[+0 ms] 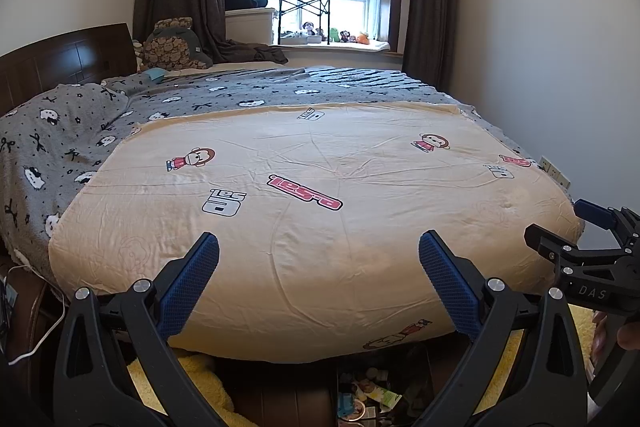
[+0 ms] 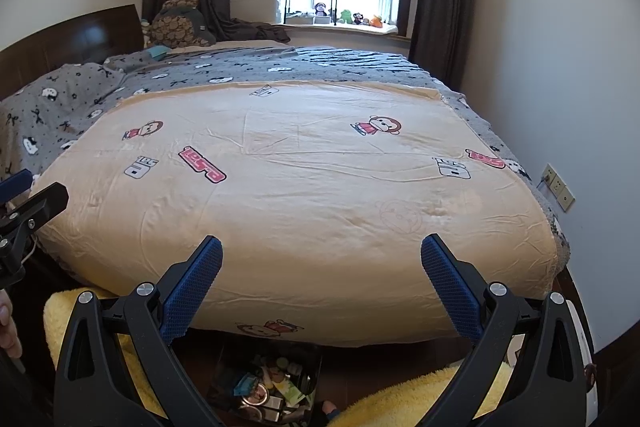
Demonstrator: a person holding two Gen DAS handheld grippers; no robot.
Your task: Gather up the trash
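Observation:
A dark bin [image 2: 312, 359] full of mixed trash, wrappers and small packets, stands on the floor at the foot of the bed; it also shows in the left wrist view [image 1: 336, 375]. My left gripper [image 1: 319, 281] is open and empty, held above the bed's foot edge. My right gripper [image 2: 321, 283] is open and empty, level beside it. The right gripper also shows at the right edge of the left wrist view [image 1: 560, 227]. The left gripper shows at the left edge of the right wrist view [image 2: 36, 193].
A bed with a cream cartoon-print quilt [image 1: 320, 187] over a grey blanket [image 1: 80, 131] fills the view. A yellow fluffy rug [image 2: 420, 395] lies on the dark wood floor. A wall with sockets [image 2: 558, 187] runs on the right. A window sill with toys [image 1: 344, 37] is at the back.

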